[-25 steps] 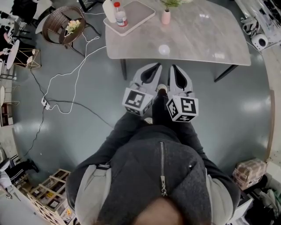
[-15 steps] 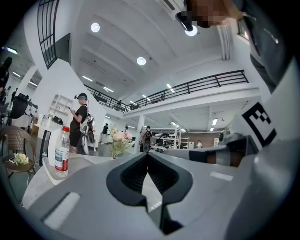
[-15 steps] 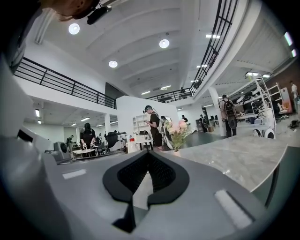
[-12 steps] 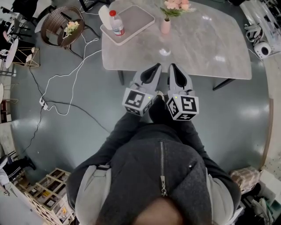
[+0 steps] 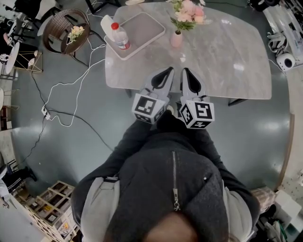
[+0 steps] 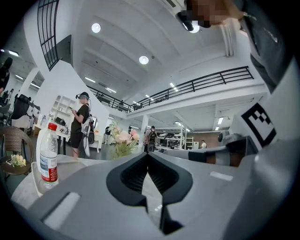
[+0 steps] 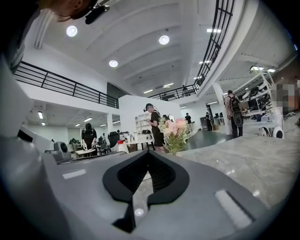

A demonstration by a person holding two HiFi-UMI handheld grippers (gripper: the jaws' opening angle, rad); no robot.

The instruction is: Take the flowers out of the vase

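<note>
Head view: task not begun. Flowers [image 5: 188,13] untouched in pink vase [image 5: 176,39], toward table [image 5: 227,56] far edge. Left gripper [image 5: 166,71] and right gripper [image 5: 185,72] over table near edge, both closed, empty, well short of vase. Remaining: reach, open, grasp stems, lift out. Wicker chair [image 5: 61,26] and cable [image 5: 71,80] left of table; bottle [image 5: 119,37] and tray [image 5: 142,26] on table left end. Glossy marble top, grey floor.

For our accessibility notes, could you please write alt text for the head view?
Seen from above, a person in grey holds the left gripper and right gripper side by side, both shut, pointing at a marble table. On it stand a pink vase of flowers and a tray with a water bottle.
</note>
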